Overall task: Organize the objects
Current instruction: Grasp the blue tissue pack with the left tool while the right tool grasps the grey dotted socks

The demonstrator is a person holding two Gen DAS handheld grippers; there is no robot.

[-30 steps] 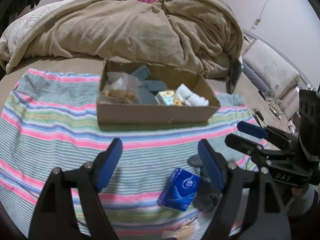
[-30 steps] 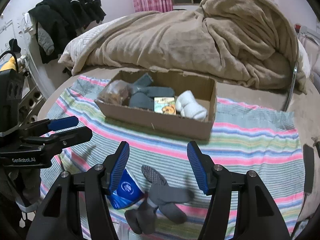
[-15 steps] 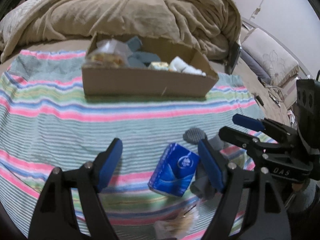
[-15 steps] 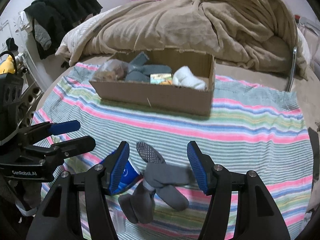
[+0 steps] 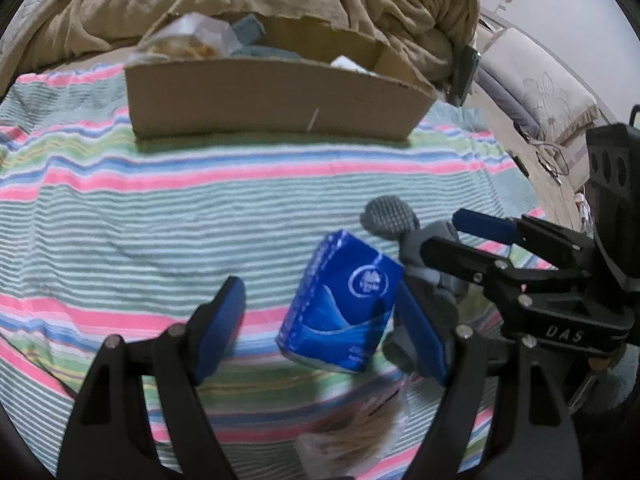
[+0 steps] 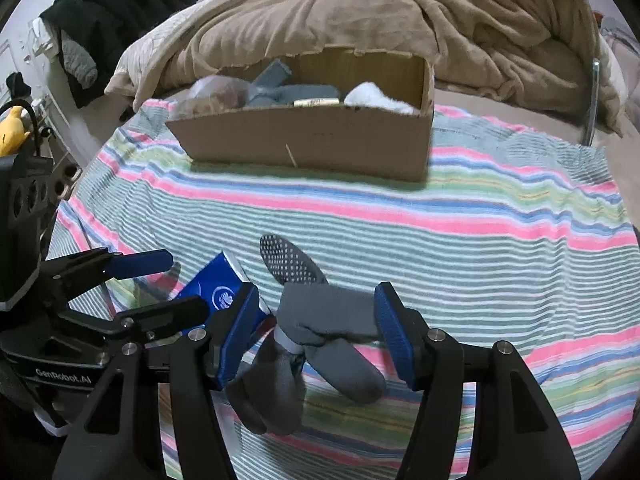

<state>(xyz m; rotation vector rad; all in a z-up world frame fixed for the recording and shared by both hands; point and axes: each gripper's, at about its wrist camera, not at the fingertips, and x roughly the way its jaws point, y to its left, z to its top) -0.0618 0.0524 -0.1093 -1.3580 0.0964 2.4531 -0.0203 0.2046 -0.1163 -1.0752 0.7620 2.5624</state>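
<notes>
A blue tissue pack (image 5: 344,300) lies on the striped cloth (image 5: 160,216) between the fingers of my left gripper (image 5: 320,324), close to the right finger. The left gripper is open and its pads are not pressing on the pack. Grey socks (image 6: 328,316) lie in a loose knot between the fingers of my right gripper (image 6: 316,330), which is also open. In the right wrist view the blue pack (image 6: 216,288) sits beside the left gripper (image 6: 176,284). A cardboard box (image 5: 272,100) at the far side holds socks, a bag and small packets.
A clear bag with tan contents (image 5: 360,428) lies just below the blue pack. A beige blanket (image 6: 360,20) is heaped behind the box (image 6: 312,144). Dark clothes (image 6: 120,8) hang at the far left. A metal chair frame (image 6: 592,96) stands to the right.
Both grippers have sunk toward the cloth and tipped downward. The blue pack and the grey socks now lie between their fingers and look larger. Jaw widths are unchanged.
</notes>
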